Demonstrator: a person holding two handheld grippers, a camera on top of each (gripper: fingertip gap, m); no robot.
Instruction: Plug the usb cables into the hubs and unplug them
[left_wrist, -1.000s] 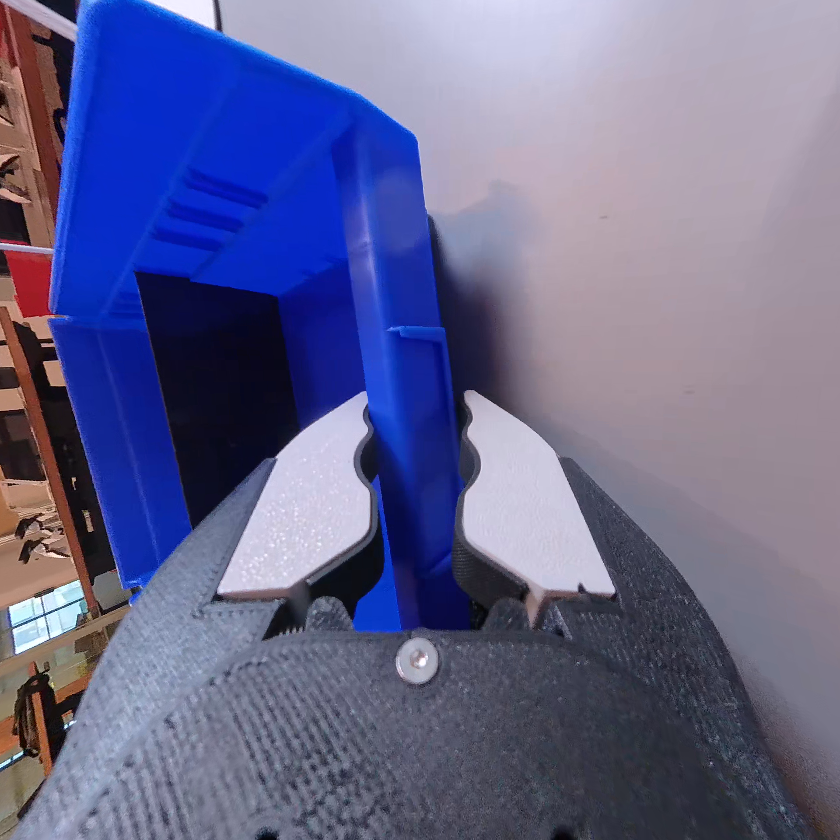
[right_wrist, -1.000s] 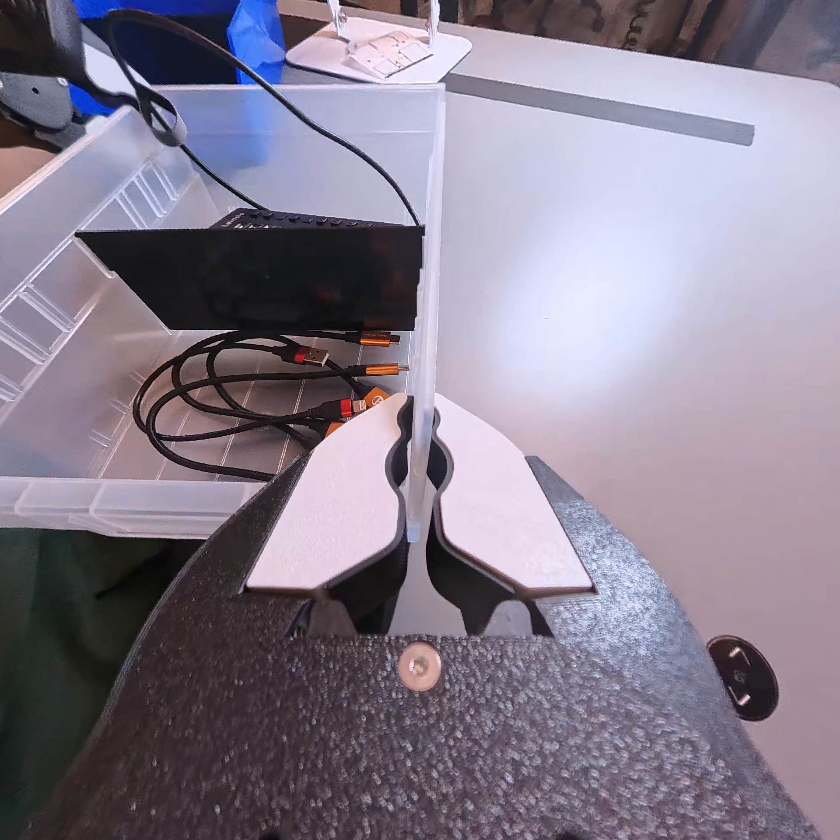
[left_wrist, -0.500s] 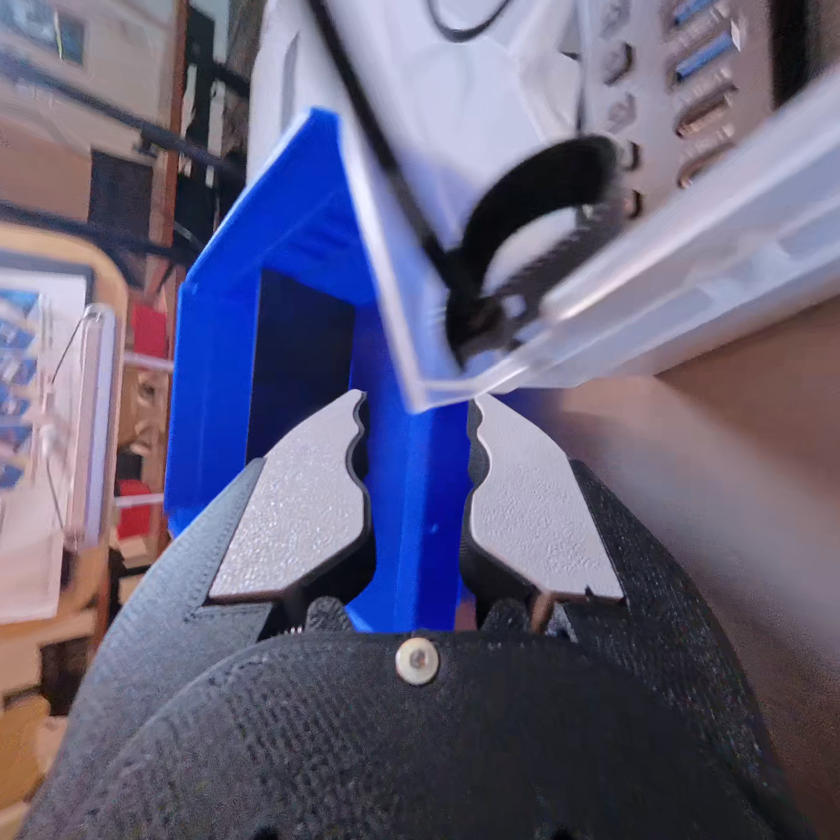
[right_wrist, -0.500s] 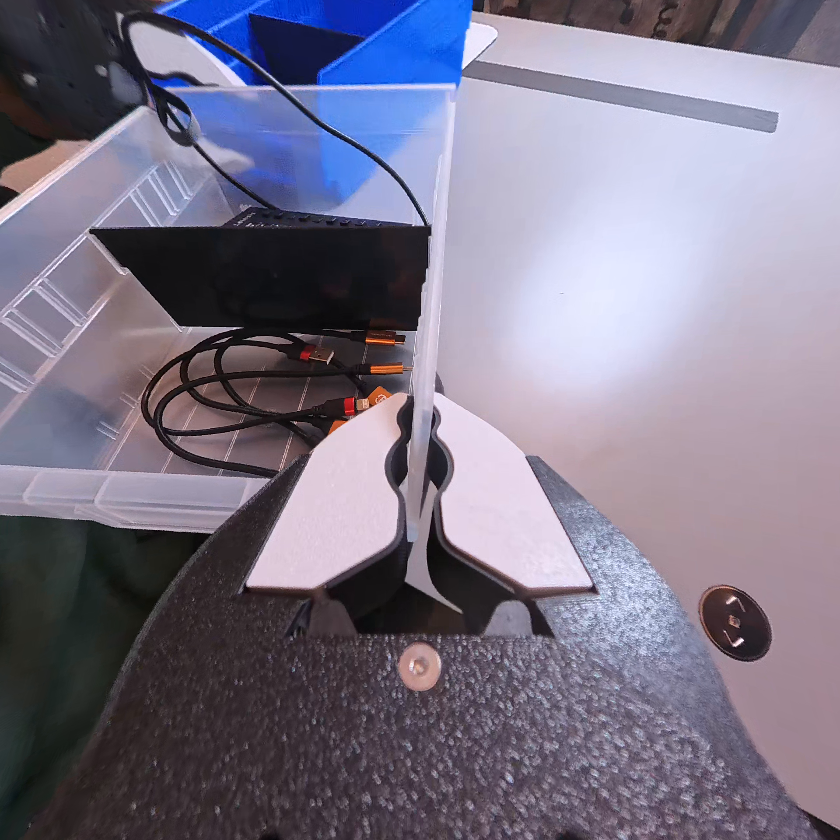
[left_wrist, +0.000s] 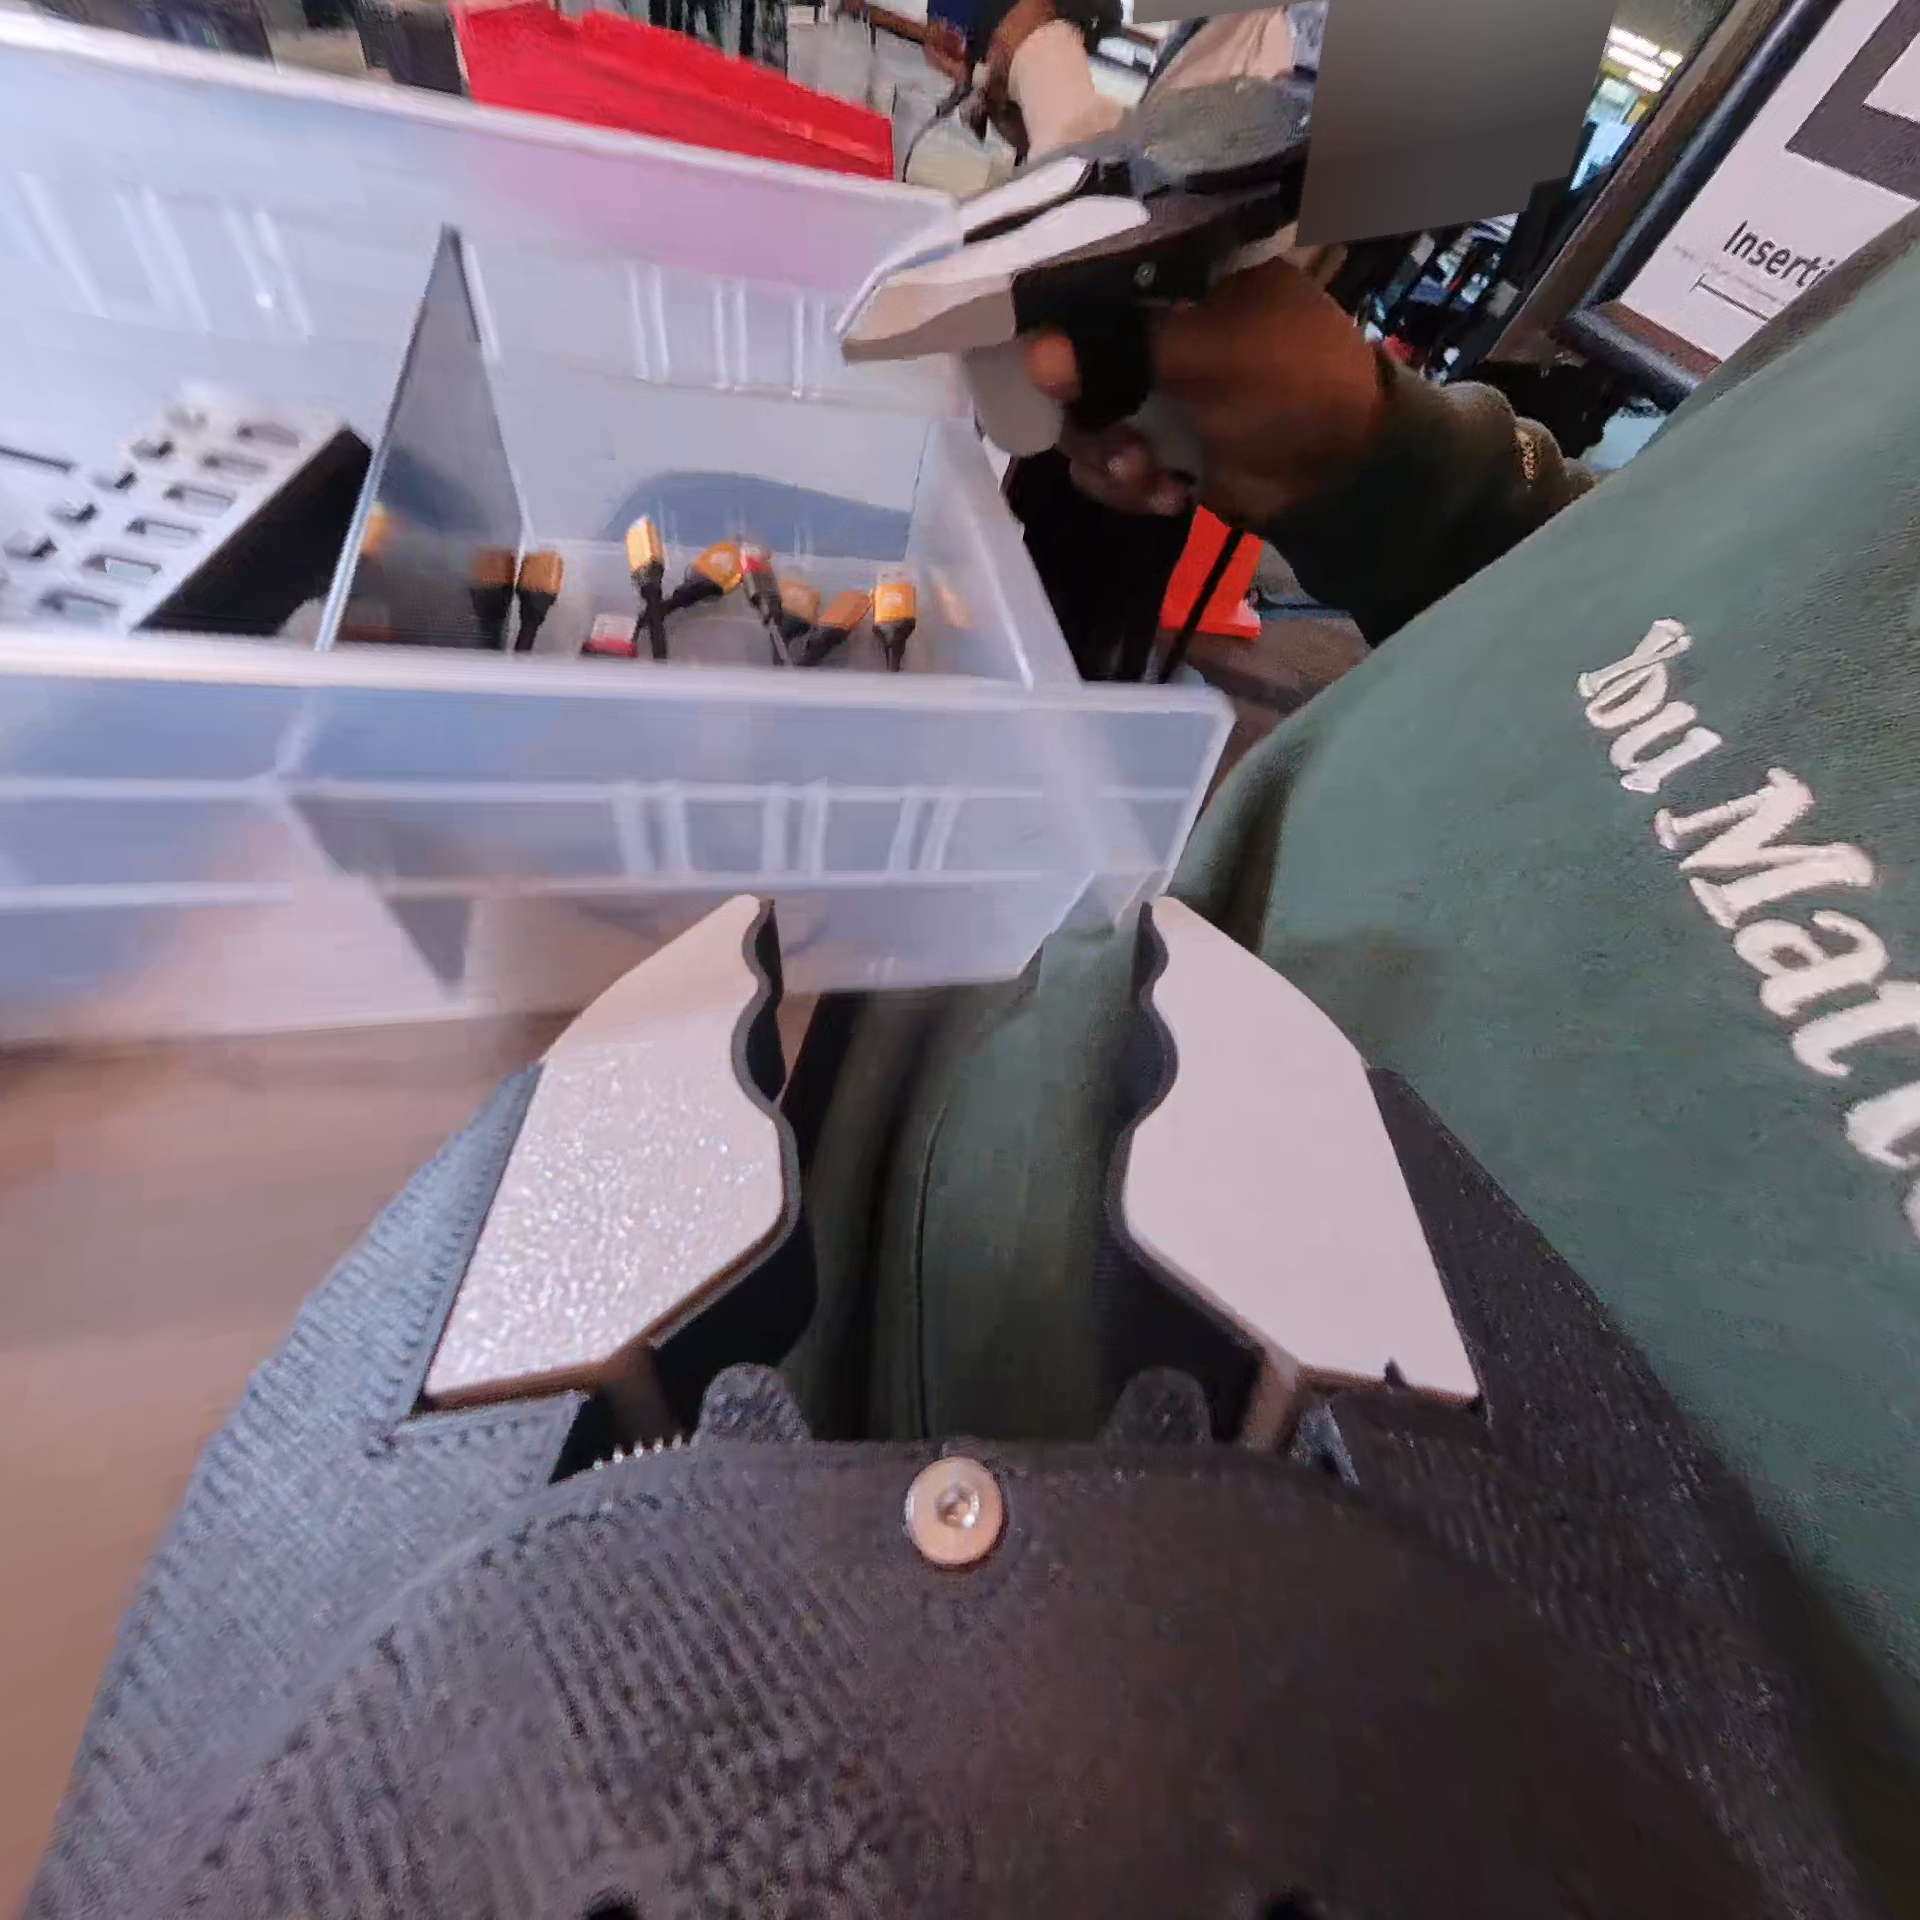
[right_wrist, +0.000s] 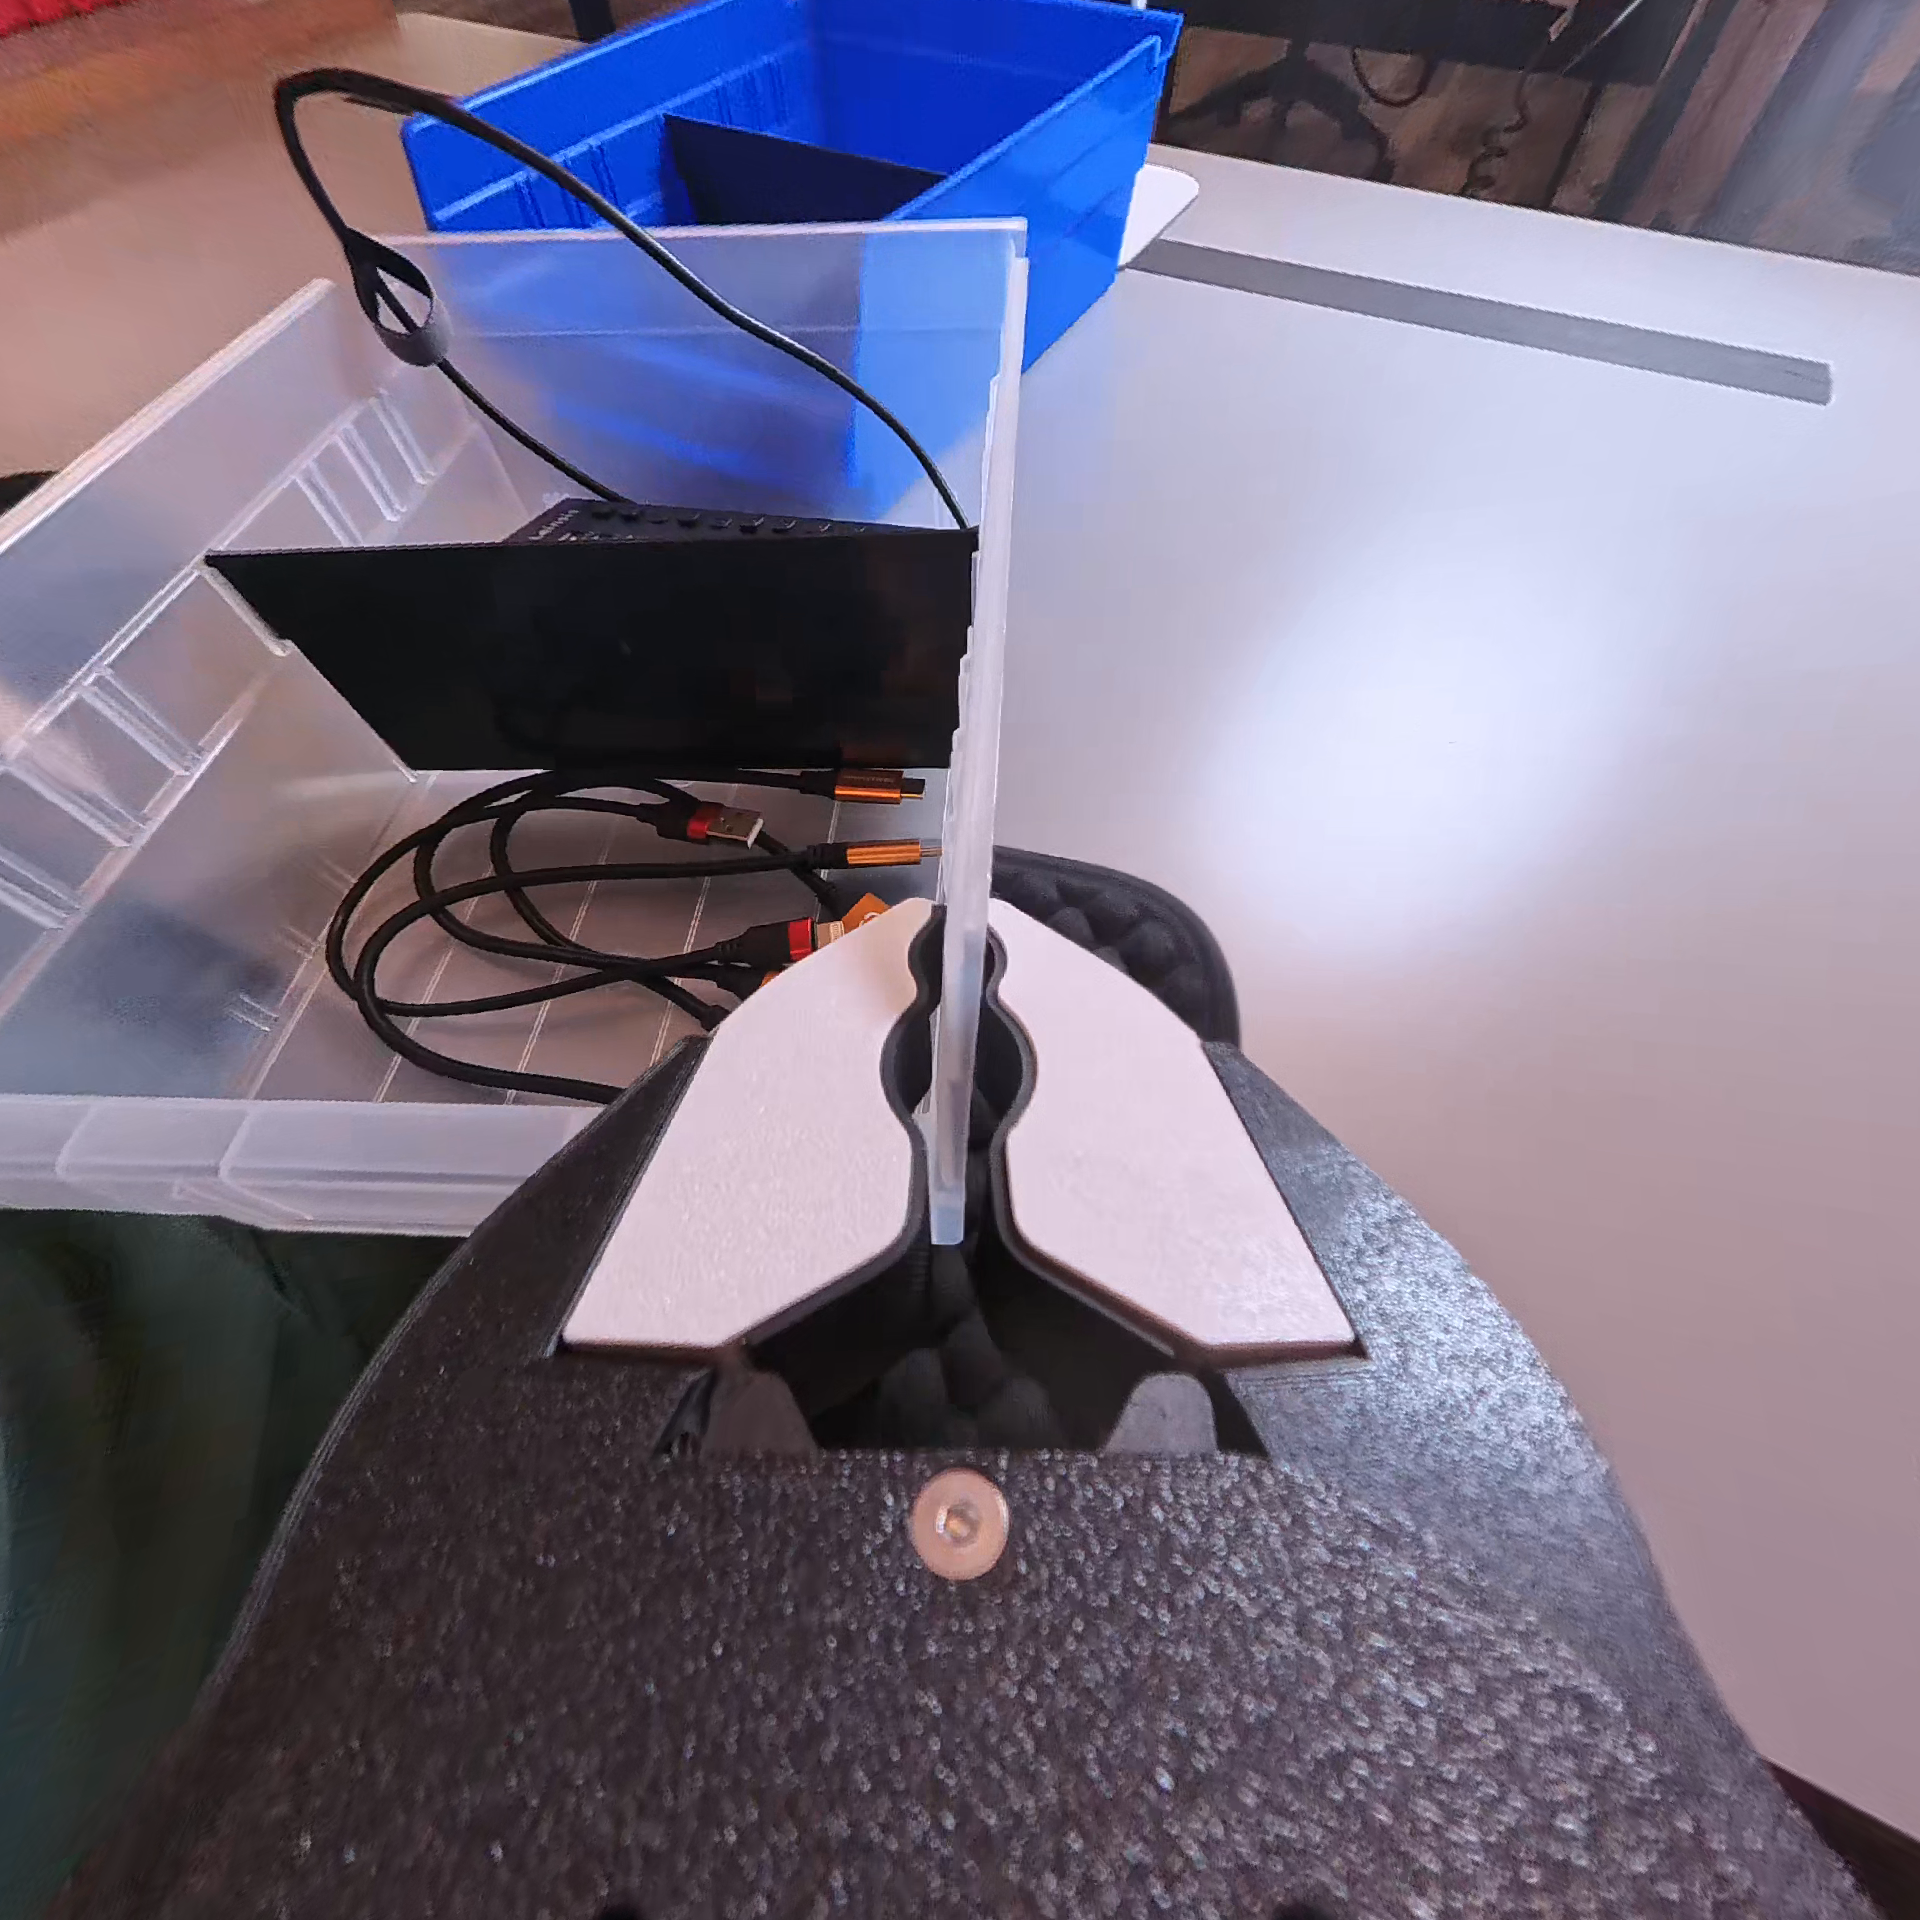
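A clear plastic bin (right_wrist: 156, 499) holds a black USB hub (right_wrist: 707, 520) behind a black divider (right_wrist: 623, 644). Several black USB cables (right_wrist: 520, 935) with orange and red plugs lie in the near compartment. The hub's own cable (right_wrist: 623, 239) loops up over the back wall. My right gripper (right_wrist: 961, 925) is shut on the bin's right side wall (right_wrist: 987, 623). In the left wrist view, my left gripper (left_wrist: 956, 920) is open and empty just in front of the bin (left_wrist: 623, 831). That view also shows the hub (left_wrist: 125, 520), the plugs (left_wrist: 769, 603) and the right gripper (left_wrist: 904, 301).
A blue bin (right_wrist: 831, 104) with a dark divider stands on the table behind the clear bin. The white table (right_wrist: 1455, 727) stretches to the right. A person in a green sweatshirt (left_wrist: 1558, 935) is close beside the left gripper. A red object (left_wrist: 675, 83) lies beyond the bin. My right fingertips sit around 20 cm from my left ones.
My left gripper let go of the blue bin's wall, opened and swung round to face the clear bin. The blue bin now stands behind the clear bin. The right gripper kept its hold.
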